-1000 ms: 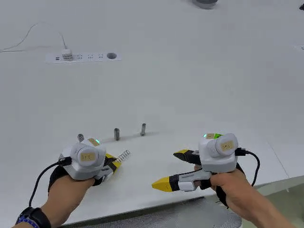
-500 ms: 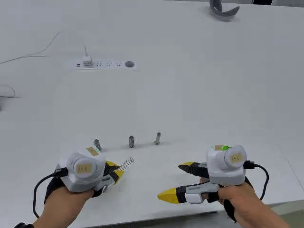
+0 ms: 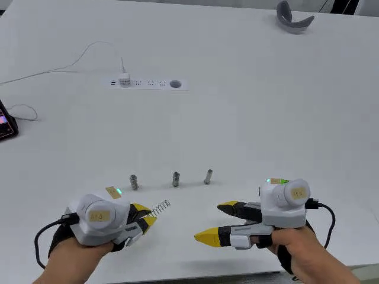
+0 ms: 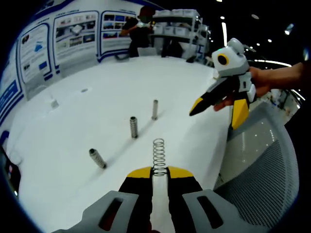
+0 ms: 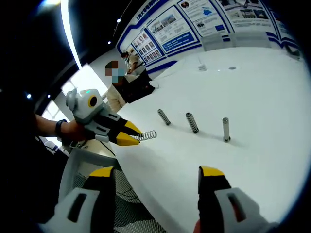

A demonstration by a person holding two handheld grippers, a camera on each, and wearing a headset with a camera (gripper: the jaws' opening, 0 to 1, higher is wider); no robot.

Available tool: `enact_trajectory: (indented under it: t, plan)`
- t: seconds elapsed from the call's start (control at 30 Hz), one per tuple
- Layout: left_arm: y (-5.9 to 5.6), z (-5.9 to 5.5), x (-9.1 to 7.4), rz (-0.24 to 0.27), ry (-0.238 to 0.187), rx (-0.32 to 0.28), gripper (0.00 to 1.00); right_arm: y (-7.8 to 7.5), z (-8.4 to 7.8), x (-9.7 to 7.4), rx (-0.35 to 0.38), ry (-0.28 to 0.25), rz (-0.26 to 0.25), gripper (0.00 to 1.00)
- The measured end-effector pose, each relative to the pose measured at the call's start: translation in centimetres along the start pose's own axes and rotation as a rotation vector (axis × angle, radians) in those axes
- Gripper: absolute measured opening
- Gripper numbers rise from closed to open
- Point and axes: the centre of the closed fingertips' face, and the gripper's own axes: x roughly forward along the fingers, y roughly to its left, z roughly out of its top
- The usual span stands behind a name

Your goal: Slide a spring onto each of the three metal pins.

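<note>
Our left gripper (image 3: 147,218) is closed on one end of a spring (image 3: 160,207), which juts out above the worktop (image 3: 254,124). Just beyond it we see the left pin (image 3: 134,182) and middle pin (image 3: 176,179), each already wearing a coil, and the right pin (image 3: 208,176), bare. Our right gripper (image 3: 208,220) is wide open, holding nothing, apart from the pins.

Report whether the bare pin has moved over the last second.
No. The bare pin stands at the right end of the row, as far from the middle pin as before; the whole head view shifted because the camera moved.
</note>
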Motion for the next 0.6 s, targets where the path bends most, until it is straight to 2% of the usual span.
enact_trajectory:
  t: [0.4, 0.6]
  plan:
    - [-0.6, 1.6, -1.7, -0.003, -0.045, 0.022, 0.1, 1.7, 2.3, 1.9, 0.02, -0.04, 0.085, 0.57]
    - [-1.6, 2.3, -2.2, -0.019, -0.06, 0.038, 0.1, 2.6, 3.4, 2.8, 0.045, -0.064, 0.14, 0.5]
